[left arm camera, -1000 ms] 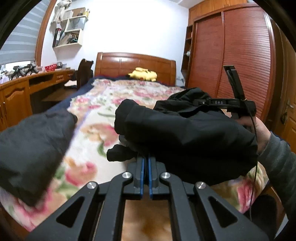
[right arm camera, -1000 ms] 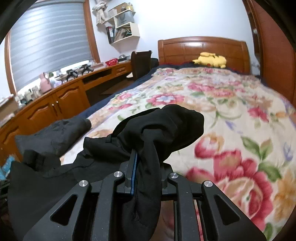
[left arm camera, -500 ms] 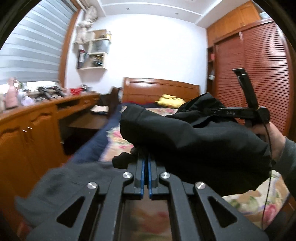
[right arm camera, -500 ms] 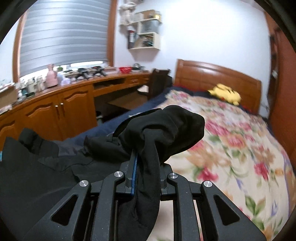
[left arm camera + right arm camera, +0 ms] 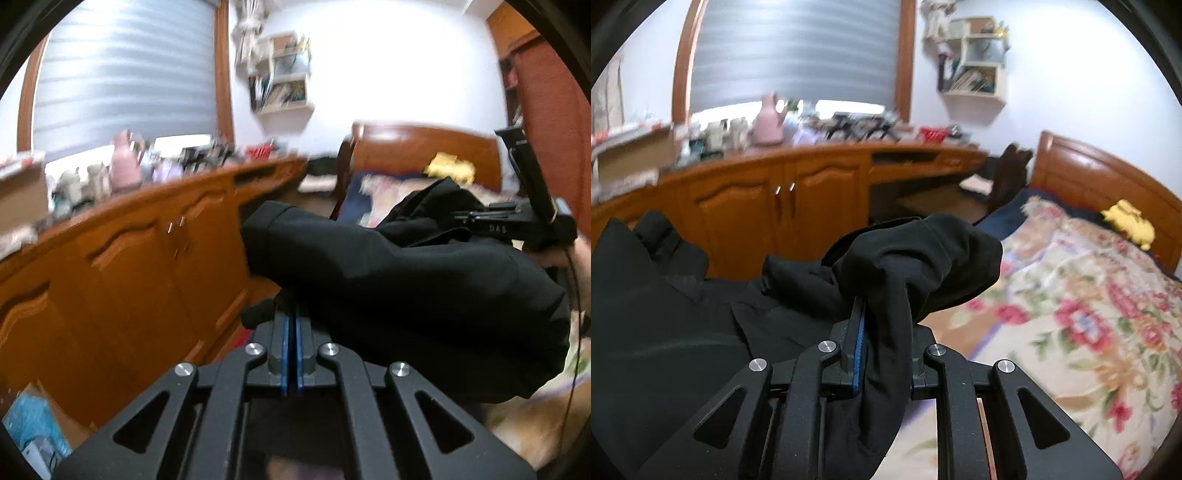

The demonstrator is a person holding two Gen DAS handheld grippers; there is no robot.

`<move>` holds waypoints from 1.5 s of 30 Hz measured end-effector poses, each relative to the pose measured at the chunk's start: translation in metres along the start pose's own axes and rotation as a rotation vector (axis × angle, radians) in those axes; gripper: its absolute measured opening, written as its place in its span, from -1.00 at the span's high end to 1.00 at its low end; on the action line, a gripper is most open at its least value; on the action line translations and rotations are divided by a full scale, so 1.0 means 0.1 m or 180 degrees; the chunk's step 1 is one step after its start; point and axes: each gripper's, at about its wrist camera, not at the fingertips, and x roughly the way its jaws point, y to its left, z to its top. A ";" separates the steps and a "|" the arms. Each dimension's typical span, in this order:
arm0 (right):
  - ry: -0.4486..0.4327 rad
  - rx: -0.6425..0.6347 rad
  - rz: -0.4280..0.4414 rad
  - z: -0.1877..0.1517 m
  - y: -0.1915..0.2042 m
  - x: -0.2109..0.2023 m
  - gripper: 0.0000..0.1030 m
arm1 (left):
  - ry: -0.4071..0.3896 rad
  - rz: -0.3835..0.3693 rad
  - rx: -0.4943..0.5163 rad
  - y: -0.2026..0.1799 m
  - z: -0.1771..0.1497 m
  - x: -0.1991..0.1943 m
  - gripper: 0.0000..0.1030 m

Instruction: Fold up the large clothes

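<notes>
Above the edge of the bed (image 5: 1071, 314) we hold a large black garment (image 5: 406, 295) off the mattress, strung between both grippers. Our left gripper (image 5: 291, 325) is clamped fully together on a thin edge of the cloth, a small tab poking out to the left of its blue pads. Our right gripper (image 5: 882, 325) pinches a thick bunched wad of the same black garment (image 5: 916, 258), its jaws a little apart around the fabric, cloth draping down over the frame. From the left wrist view the right gripper (image 5: 517, 221) sits at the far end of the garment, a hand (image 5: 576, 258) behind it.

Handling guess: soft, limp, no stiffness at all, sags between the two holds. Looks like a padded or thick jacket-weight fabric, so fairly bulky, probably not heavy. Surface looks smooth, could slide out of a thin pinch. Not fragile.

Best holds, we judge: seams, hems or cuffs, where layers double up; the left edge grip looks the weaker one. Rest of it hangs toward the wooden cabinets (image 5: 757, 206), off the floral bedspread (image 5: 1108, 332).
</notes>
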 end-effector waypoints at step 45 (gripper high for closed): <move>0.0090 -0.0094 0.0436 -0.89 0.70 -0.83 -0.36 | -0.0081 -0.0090 -0.0030 -0.51 0.08 -0.92 0.31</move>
